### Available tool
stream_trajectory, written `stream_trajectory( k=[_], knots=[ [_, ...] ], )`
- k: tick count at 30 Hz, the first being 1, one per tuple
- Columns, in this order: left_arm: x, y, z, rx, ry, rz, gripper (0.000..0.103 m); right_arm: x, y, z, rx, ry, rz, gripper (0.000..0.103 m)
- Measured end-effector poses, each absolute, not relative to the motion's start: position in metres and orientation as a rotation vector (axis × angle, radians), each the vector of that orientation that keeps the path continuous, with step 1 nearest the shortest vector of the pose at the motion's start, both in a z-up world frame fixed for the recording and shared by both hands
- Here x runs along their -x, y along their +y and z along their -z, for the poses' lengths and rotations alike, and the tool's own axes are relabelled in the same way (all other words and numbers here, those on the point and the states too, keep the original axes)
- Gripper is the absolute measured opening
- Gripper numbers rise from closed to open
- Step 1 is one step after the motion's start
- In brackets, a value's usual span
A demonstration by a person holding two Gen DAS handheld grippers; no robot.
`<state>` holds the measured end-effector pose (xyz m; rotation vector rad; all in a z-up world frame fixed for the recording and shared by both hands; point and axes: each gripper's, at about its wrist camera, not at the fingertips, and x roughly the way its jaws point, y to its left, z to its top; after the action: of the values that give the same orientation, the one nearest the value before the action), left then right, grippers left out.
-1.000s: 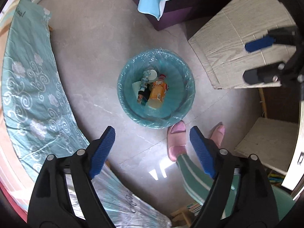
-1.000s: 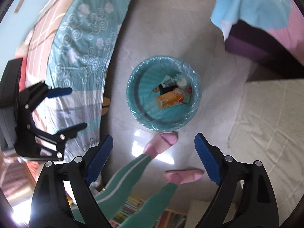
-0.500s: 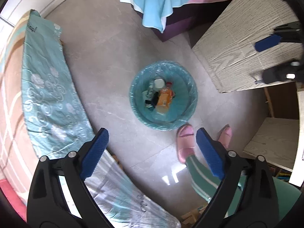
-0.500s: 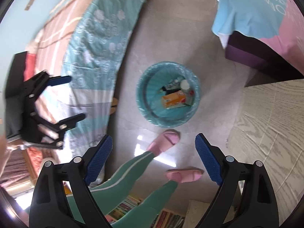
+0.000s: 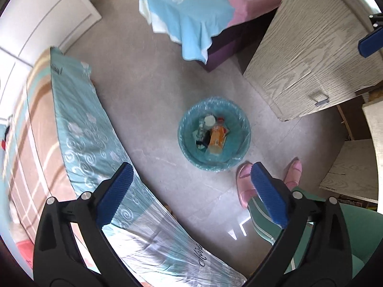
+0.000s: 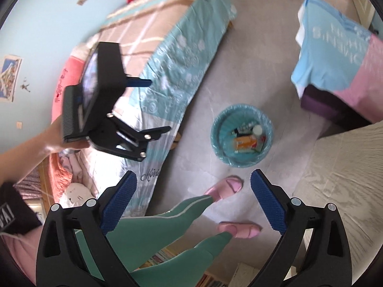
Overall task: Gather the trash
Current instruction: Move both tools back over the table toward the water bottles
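The bed (image 5: 79,129) runs beside the left fingers, the desk (image 5: 304,55) beyond the right ones. The lined bin (image 5: 214,110) sits on the floor well ahead of both pairs of fingers, with an orange bottle (image 5: 216,138) and other trash lying inside.

As I judge it, little can go wrong now except a foot catching the bin: the pink slippers (image 6: 227,185) stand just beside its rim.

The left gripper (image 5: 191,189) points straight down. Its jaws have just been opening and stand wide, with nothing between them. The right gripper (image 6: 194,198) tilts forward and down, likewise just opened wide and empty.
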<state>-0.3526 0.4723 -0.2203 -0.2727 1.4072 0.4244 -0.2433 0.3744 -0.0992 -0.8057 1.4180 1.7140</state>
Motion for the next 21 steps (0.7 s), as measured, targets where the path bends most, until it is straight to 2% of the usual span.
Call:
stream_trajectory(
  k=[5,11,21],
  knots=[
    [0.329,0.456,0.185,0.197,1.345,-0.342,0.096,0.221,0.340,0.046,0.702,1.338,-1.743,0.095],
    [0.261,0.398,0.110,0.031,1.189,-0.134,0.096,0.160,0.262,-0.006,0.566,1.180,-1.600,0.095],
    [0.094,0.234,0.044,-0.271,1.006,0.230,0.096,0.042,0.050,-0.023,0.473,1.093,-1.150,0.095]
  ],
)
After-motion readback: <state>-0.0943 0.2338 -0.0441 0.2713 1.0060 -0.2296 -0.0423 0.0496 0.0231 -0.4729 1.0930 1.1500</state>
